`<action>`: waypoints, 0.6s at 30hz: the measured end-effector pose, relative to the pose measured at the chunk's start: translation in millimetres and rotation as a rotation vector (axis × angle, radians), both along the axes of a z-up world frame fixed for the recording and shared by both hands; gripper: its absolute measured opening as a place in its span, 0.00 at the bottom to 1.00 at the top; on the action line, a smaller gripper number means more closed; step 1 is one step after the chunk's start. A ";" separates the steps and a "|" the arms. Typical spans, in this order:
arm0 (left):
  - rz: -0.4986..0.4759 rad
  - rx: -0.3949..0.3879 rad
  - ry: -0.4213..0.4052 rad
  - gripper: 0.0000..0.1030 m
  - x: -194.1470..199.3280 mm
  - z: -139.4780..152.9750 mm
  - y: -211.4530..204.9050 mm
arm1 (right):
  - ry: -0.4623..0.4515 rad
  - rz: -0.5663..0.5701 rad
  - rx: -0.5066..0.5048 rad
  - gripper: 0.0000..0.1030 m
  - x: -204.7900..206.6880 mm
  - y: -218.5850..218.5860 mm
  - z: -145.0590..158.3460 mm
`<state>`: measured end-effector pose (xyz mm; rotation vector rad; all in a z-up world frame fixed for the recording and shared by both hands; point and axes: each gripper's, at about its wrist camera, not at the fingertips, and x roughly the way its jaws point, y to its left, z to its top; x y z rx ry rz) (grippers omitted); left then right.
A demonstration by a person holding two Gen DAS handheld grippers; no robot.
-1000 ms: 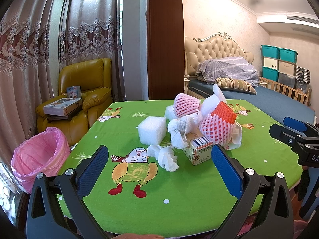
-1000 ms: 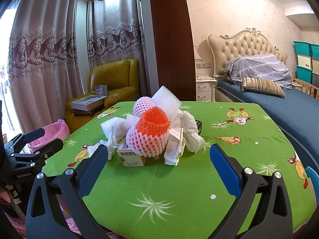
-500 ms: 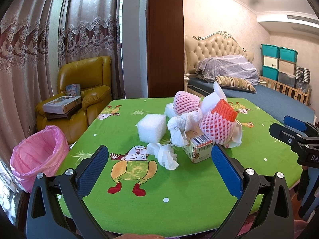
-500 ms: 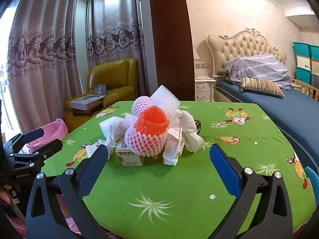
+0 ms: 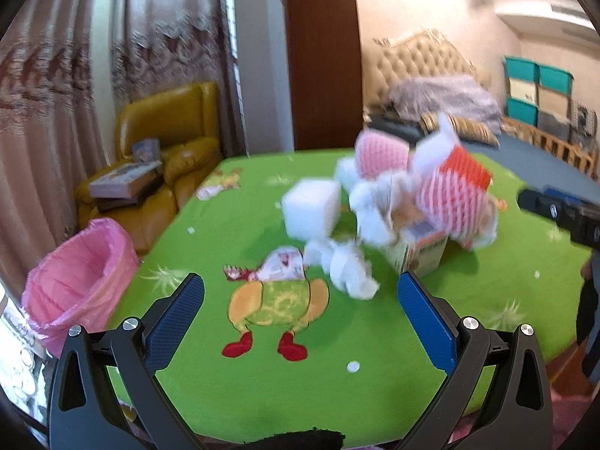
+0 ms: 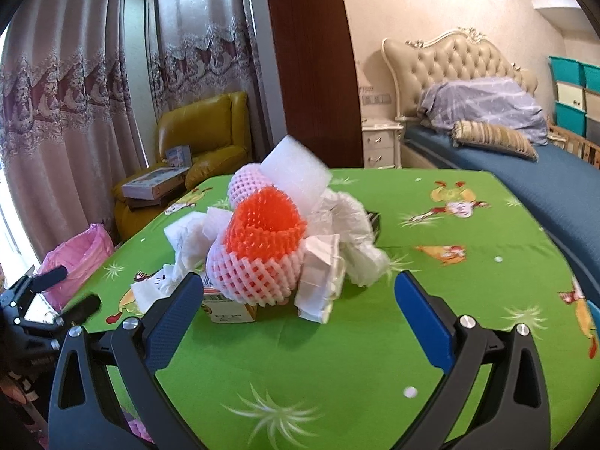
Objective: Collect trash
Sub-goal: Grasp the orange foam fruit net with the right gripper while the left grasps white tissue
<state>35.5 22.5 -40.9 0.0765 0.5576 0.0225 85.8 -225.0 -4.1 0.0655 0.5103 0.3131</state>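
While both grippers are hanging spread and empty, the left gripper [image 5: 300,292] is now closing on the crumpled tissue [image 5: 348,266]; nothing is yet reaching the pink bin [image 5: 75,281].

Trash pile [image 6: 270,247] mid-table [image 6: 450,300], bin [image 5: 75,281] off table's left edge

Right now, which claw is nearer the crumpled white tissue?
Left. The left claw faces the crumpled white tissue closely; the right claw sits behind the orange-and-white foam net.
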 end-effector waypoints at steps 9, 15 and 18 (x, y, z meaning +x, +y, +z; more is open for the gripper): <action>-0.018 -0.034 0.063 0.94 14.4 -30.1 16.5 | 0.077 0.081 -0.026 0.72 42.1 50.1 -17.0; -0.098 -0.056 0.094 0.93 32.1 -31.0 4.6 | 0.075 0.085 -0.037 0.48 53.9 58.5 -23.7; -0.122 -0.077 0.104 0.81 44.6 -32.1 -4.7 | 0.038 0.089 -0.041 0.39 48.2 53.7 -20.1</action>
